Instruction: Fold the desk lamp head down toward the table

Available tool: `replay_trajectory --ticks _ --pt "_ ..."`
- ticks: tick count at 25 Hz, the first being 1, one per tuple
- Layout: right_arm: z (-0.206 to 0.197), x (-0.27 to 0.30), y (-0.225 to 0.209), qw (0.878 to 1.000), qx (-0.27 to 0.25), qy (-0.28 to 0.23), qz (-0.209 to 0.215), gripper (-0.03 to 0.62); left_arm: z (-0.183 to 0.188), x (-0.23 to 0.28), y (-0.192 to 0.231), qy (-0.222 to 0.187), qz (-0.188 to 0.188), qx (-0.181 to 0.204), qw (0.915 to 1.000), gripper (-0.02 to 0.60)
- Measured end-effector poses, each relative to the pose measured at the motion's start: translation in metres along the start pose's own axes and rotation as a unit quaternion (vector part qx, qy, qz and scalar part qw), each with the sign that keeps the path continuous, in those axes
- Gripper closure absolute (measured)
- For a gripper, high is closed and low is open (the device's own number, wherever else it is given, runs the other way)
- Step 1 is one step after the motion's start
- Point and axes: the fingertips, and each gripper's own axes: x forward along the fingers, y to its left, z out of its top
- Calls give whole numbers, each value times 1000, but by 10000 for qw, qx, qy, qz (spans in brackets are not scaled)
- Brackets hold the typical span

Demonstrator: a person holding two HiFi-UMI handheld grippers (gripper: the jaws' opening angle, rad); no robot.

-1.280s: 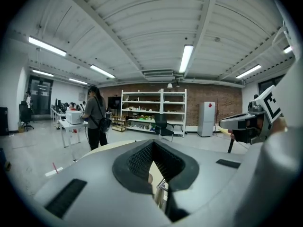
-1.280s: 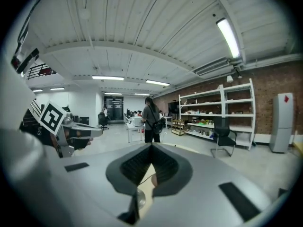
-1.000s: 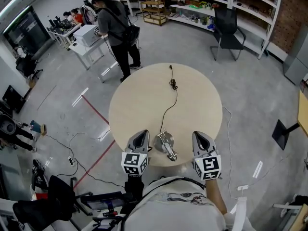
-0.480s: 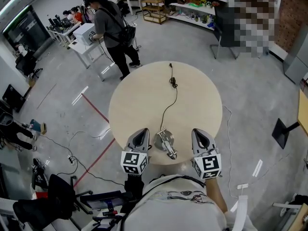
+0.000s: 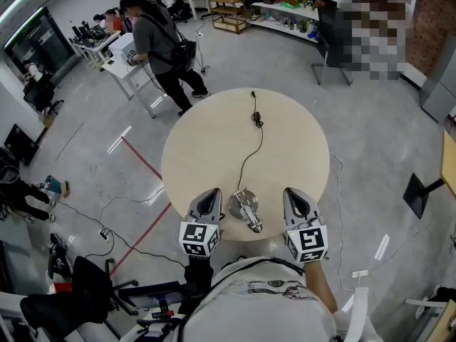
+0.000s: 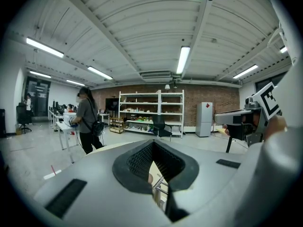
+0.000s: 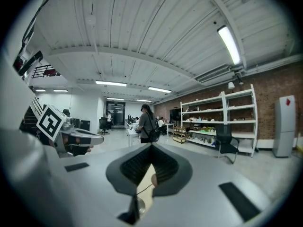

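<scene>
Your left hand-held gripper and right hand-held gripper are grey, each bearing a cube of black-and-white square markers. Your T-shirt is white with dark print.

Well ahead of the left tool, a person carrying a black bag stands at a white desk. Far ahead of the right tool, a black chair sits before white shelves. A red floor line runs left of the left tool.
</scene>
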Motion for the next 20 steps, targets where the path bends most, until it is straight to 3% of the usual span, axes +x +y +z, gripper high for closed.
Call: replay_trajectory --ticks 20 --pt "-7 1 5 9999 -31 65 95 589 -5 -3 0 44 34 -12 10000 580"
